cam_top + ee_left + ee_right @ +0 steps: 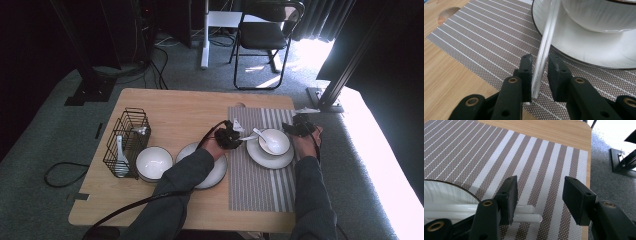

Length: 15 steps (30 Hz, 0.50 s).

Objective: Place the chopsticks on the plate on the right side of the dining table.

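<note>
High view, left to right: black wire basket (pixel 127 140) with a white ceramic spoon (pixel 120 155) in it at the left edge of the light wooden table (pixel 175 107), then an empty white bowl with a dark rim (pixel 154 163) just beside it, then a white dark-rimmed plate (pixel 216 176) partly under the left forearm. Left gripper (pixel 229 134) sits at the left edge of the grey-brown striped woven placemat (pixel 260 185). On the mat: a second white plate (pixel 270 157) carrying a white bowl (pixel 274 141) with a white spoon (pixel 262 136) in it. Right gripper (pixel 299 125) is just off that plate's right side. Left gripper view: pair of white chopsticks (pixel 546 42) runs up between the jaws and leans over the plate rim; one pad touches them and a narrow gap shows at the other, so no pinch. Right gripper view: jaws spread wide over the mat, with rounded white chopstick ends (pixel 526 213) lying on the mat beside one jaw. Can't tell if they touch it.
</note>
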Motion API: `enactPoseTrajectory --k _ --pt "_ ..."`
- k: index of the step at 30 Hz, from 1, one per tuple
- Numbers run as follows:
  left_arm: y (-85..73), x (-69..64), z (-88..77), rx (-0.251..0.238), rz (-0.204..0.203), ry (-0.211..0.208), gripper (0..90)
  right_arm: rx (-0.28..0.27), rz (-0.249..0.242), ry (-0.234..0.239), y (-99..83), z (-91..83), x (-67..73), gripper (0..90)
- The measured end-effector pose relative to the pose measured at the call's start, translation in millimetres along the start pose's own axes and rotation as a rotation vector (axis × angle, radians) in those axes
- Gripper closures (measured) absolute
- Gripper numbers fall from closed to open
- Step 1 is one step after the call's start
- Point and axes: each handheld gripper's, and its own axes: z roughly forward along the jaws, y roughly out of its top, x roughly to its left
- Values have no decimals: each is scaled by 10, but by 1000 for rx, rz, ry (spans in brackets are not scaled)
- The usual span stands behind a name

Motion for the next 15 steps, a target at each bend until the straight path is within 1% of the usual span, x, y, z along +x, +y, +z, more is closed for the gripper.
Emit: enactPoseTrajectory --k 2,3,5,8,12,15 --pt "9 -1 8 2 -1 1 765 -3 0 0 -11 -11 -5 453" --pt "12 -5 12 3 -3 -3 746 -4 1 0 -16 -15 -9 453" --pt "11 -13 18 3 2 -4 670 -3 1 2 -27 -23 -18 453" --pt "6 -14 32 5 0 3 632 -2 3 2 -40 -34 -34 453" --pt "-2 15 65 36 -5 27 626 0 -4 3 -50 -49 -42 453" --pt "2 37 72 46 -17 37 675 -2 -5 4 -58 -61 -47 452"
